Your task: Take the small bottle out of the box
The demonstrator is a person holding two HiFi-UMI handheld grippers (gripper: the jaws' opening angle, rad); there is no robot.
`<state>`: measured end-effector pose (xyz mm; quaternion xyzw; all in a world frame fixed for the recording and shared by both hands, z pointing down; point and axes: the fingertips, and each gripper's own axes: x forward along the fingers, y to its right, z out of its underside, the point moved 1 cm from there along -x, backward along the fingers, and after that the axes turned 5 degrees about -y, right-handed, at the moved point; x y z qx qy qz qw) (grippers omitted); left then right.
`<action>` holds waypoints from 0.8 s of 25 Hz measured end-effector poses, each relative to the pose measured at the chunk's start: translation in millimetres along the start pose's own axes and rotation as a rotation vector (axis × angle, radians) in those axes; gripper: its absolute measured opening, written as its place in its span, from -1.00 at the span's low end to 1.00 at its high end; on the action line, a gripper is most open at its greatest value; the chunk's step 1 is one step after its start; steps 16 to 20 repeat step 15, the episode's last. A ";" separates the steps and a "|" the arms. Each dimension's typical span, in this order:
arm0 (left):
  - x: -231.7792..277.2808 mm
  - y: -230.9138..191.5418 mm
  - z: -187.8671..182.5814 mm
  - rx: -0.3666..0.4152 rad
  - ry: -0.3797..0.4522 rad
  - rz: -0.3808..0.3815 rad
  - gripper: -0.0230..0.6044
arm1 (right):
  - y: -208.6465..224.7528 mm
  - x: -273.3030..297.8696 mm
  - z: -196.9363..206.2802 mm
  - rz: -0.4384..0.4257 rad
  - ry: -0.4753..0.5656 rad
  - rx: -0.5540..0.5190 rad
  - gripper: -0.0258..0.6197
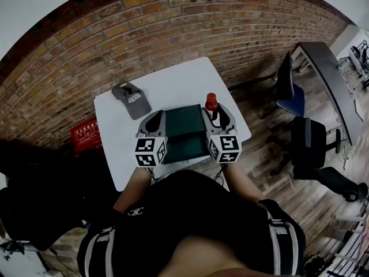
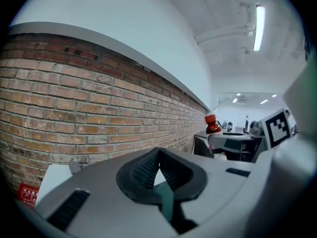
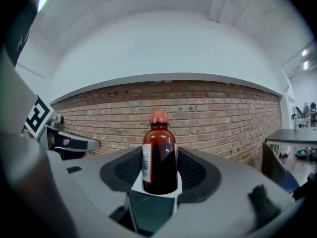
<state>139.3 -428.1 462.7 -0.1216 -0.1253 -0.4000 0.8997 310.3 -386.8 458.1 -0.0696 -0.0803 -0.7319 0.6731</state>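
Note:
The small brown bottle (image 1: 211,104) with a red cap stands upright at the right edge of the dark green box (image 1: 184,133) on the white table (image 1: 173,77). In the right gripper view the bottle (image 3: 159,155) rises out of a white-edged opening, and my right gripper (image 3: 159,168) is shut on it, one pad on each side. My left gripper (image 2: 158,156) is shut on a thin green edge of the box, at the box's left side (image 1: 154,120). The left gripper view shows the bottle (image 2: 213,124) far to the right.
A grey cap (image 1: 132,100) lies on the table's left part. A red crate (image 1: 86,134) sits on the floor by the brick wall. Office chairs (image 1: 314,149) and a dark desk (image 1: 331,79) stand to the right.

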 end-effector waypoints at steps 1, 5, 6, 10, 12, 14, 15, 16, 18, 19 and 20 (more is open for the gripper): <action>-0.3 0.1 1.2 0.000 -0.002 0.002 -0.89 | -1.4 0.0 -0.2 0.001 0.002 -0.006 -0.25; -0.4 -1.1 1.5 -0.003 -0.001 0.007 -0.89 | -5.5 2.7 -0.5 -0.004 -0.001 -0.009 -0.25; -0.4 -1.4 1.4 -0.003 0.000 0.009 -0.89 | -6.4 3.3 -0.3 -0.006 -0.004 -0.007 -0.25; 0.2 -2.1 2.3 -0.004 0.000 0.014 -0.89 | -8.3 4.9 1.3 -0.014 -0.014 -0.005 -0.25; 1.0 -1.8 2.2 -0.004 -0.001 0.016 -0.89 | -8.6 5.3 1.5 -0.017 -0.016 -0.005 -0.25; 2.0 -1.0 2.0 -0.003 -0.002 0.019 -0.89 | -8.7 5.6 1.8 -0.020 -0.018 -0.005 -0.25; 2.5 -0.5 1.8 -0.002 -0.002 0.020 -0.89 | -8.7 5.7 2.0 -0.022 -0.020 -0.004 -0.25; 2.5 -0.5 1.8 -0.002 -0.002 0.020 -0.89 | -8.7 5.7 2.0 -0.022 -0.020 -0.004 -0.25; 2.5 -0.5 1.8 -0.002 -0.002 0.020 -0.89 | -8.7 5.7 2.0 -0.022 -0.020 -0.004 -0.25; 2.5 -0.5 1.8 -0.002 -0.002 0.020 -0.89 | -8.7 5.7 2.0 -0.022 -0.020 -0.004 -0.25; 2.5 -0.5 1.8 -0.002 -0.002 0.020 -0.89 | -8.7 5.7 2.0 -0.022 -0.020 -0.004 -0.25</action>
